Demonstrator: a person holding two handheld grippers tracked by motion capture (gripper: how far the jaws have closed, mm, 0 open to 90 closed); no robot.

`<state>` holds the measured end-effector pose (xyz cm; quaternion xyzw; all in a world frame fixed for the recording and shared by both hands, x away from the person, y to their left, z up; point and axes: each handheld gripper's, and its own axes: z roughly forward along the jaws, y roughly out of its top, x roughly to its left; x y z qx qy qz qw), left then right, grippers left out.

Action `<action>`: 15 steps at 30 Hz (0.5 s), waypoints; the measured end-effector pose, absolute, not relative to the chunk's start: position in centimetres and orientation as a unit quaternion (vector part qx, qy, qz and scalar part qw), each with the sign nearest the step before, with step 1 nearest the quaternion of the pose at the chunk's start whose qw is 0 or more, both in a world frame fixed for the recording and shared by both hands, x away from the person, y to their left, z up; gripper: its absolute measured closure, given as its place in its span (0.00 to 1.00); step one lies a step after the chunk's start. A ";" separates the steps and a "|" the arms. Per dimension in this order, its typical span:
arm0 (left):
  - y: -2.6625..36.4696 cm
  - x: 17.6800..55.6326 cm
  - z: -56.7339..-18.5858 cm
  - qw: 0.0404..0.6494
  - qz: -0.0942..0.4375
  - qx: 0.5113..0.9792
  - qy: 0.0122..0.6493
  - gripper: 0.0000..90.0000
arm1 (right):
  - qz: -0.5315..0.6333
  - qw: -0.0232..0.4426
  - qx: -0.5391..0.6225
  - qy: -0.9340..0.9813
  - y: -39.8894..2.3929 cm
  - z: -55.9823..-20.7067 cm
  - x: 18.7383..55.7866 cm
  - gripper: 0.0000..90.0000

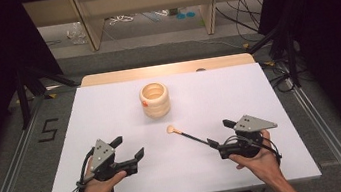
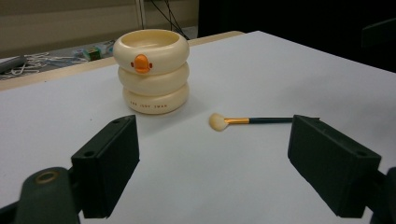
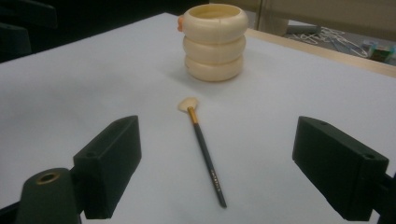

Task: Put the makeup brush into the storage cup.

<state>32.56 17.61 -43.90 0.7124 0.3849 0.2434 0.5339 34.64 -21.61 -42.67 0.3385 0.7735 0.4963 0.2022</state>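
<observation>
Nothing started, as far as visible. Makeup brush [image 1: 187,135] lies loose at frame centre, just below duck-faced ring holder [image 1: 154,99]. Left gripper [image 1: 126,149] and right gripper [image 1: 218,133] both jaws apart, empty. Likely grasp and placement still ahead.

A ringed holder [image 1: 155,99] is standing upright on the surface [image 1: 110,109], toward its far middle. A brush [image 1: 187,135] is lying flat on the surface nearer the person, just in front of the holder and to its right, apart from it, with its tuft end pointing toward the holder. The left tool [image 1: 127,151] is sitting at the near left, and the right tool [image 1: 220,133] at the near right, with the brush's handle end lying near it.
</observation>
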 end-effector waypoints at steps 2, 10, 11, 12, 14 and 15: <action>17.6 32.6 -43.9 0.532 0.245 0.714 0.383 0.18 | 0.485 0.207 0.330 0.783 -21.4 -42.3 35.1 0.18; 17.7 32.6 -43.8 0.532 0.245 0.714 0.382 0.18 | 0.453 0.195 0.324 0.807 -19.7 -41.0 37.8 0.20; 17.7 32.6 -43.8 0.532 0.245 0.714 0.382 0.18 | 0.453 0.195 0.324 0.807 -19.7 -41.0 37.8 0.20; 17.6 32.6 -43.8 0.533 0.245 0.714 0.382 0.18 | 0.450 0.190 0.324 0.810 -19.5 -40.9 38.1 0.20; 17.5 32.6 -43.8 0.533 0.243 0.715 0.381 0.18 | 0.439 0.187 0.319 0.819 -19.0 -41.0 38.6 0.21; 17.5 32.6 -43.8 0.534 0.242 0.714 0.382 0.18 | 0.439 0.187 0.319 0.819 -19.0 -41.0 38.6 0.21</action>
